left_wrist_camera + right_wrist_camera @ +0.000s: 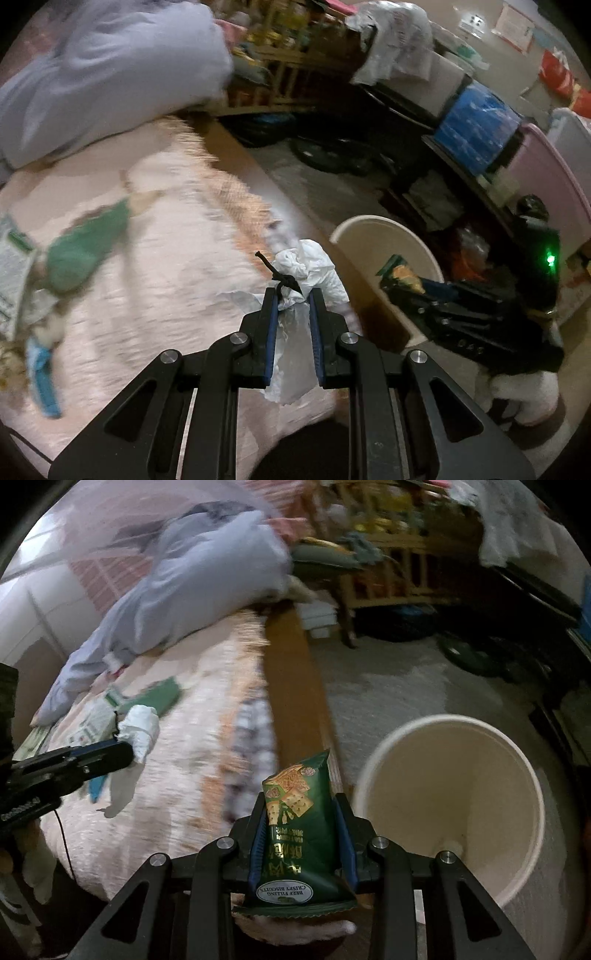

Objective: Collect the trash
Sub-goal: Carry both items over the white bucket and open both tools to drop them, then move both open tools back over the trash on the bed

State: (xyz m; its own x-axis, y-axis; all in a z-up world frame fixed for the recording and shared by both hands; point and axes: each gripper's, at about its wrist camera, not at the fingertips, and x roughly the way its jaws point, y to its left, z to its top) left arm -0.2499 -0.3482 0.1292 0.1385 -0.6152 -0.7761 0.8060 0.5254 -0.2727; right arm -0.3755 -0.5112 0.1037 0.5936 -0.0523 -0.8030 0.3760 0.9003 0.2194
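Right gripper (302, 812): jaws clamped on a green biscuit packet (297, 823), long axis running forward along the fingers, held above the bed edge with the white bin (448, 812) just beside it to the right, mouth open and empty as far as shown. Left gripper (292, 301): jaws closed on a crumpled white tissue (306, 264) over the pink bedspread (155, 266), bin ahead and right, farther off. Judged: right hand nearer; drop needs a short rightward shift.

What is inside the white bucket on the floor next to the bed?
In the right wrist view the white bucket shows only bare inner wall and bottom; the right gripper covers its near-left edge.
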